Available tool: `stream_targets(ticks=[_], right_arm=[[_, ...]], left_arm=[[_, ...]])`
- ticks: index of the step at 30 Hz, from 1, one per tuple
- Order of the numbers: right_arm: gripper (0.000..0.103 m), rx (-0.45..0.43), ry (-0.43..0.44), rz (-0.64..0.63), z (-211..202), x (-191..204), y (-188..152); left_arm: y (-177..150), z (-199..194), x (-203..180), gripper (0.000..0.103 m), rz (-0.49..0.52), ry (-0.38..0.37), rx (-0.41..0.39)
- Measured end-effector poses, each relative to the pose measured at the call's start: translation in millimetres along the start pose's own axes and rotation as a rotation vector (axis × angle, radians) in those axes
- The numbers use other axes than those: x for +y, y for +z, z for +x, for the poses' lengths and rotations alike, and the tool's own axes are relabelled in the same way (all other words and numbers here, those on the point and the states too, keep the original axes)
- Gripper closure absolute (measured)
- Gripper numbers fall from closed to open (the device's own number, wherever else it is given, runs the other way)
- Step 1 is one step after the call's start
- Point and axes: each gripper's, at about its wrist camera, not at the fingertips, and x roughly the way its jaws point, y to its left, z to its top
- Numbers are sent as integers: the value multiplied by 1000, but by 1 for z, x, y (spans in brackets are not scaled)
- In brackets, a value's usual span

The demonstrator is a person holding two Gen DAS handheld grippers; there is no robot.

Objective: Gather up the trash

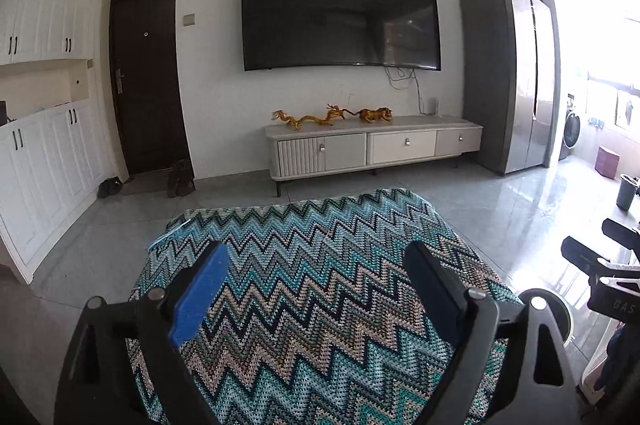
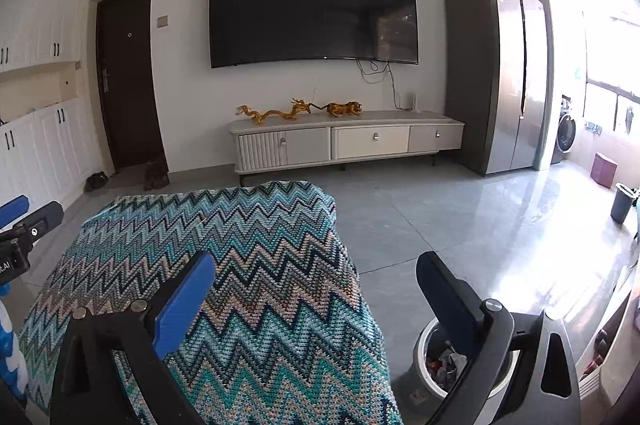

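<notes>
Fingers (image 2: 180, 309) of both grippers gaped wide, empty; only the right view showed crumpled trash (image 2: 446, 365) in the bin (image 2: 420, 371).

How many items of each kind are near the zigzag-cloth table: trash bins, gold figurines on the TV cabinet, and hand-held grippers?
Trash bins: 2, a white bin with trash beside the table and a dark bin far right
Gold figurines: 2, a dragon and a tiger
Hand-held grippers: 2, left hand-held gripper and right hand-held gripper
Total: 6

Cloth (image 1: 320, 285): zigzag knit in teal, light blue, beige, navy. Television (image 1: 340, 13) at 12 o'clock: black. Figurines (image 1: 332, 117): golden orange. Door (image 1: 144, 77) at 10 o'clock: dark brown. Floor (image 2: 460, 217): grey tile.
</notes>
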Motion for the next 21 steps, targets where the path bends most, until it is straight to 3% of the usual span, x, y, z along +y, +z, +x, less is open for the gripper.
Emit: stream_targets(ticks=[7,21], right_arm=[[0,-20,-82,-16,1,-5,-3],[0,-22,-89,12,7,-17,-8]], left_arm=[[-4,2,-2,10,-6,6,-23],[-9,10,-30,7,49,1,-30]])
